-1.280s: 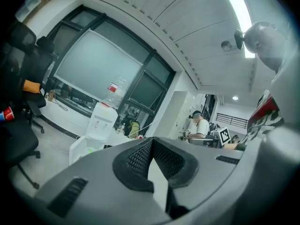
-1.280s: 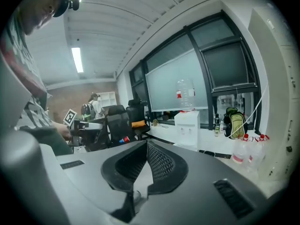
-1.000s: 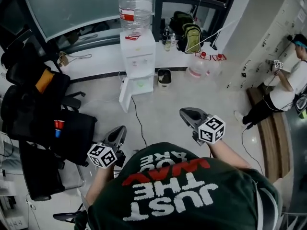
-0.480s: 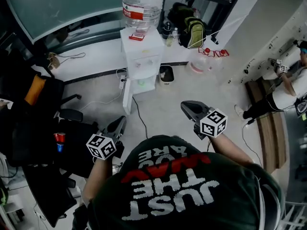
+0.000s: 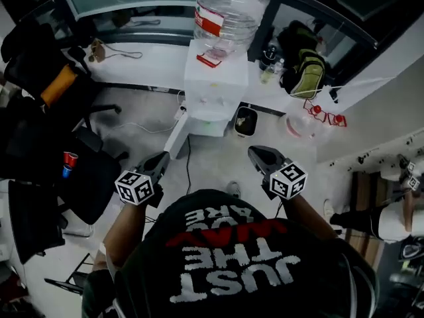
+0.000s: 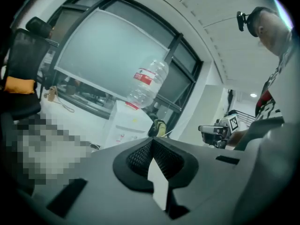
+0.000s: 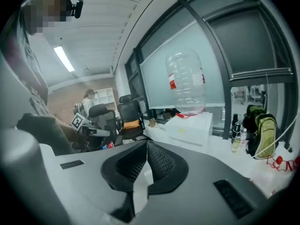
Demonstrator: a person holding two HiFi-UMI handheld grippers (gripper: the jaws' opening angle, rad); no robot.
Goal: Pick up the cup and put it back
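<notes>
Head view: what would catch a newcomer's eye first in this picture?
The big clear water bottle on the white dispenser, top centre, stands out first. Next come the left gripper and right gripper with marker cubes, held out empty and shut over the floor. A red cup stands among the dark chairs at the left.
</notes>
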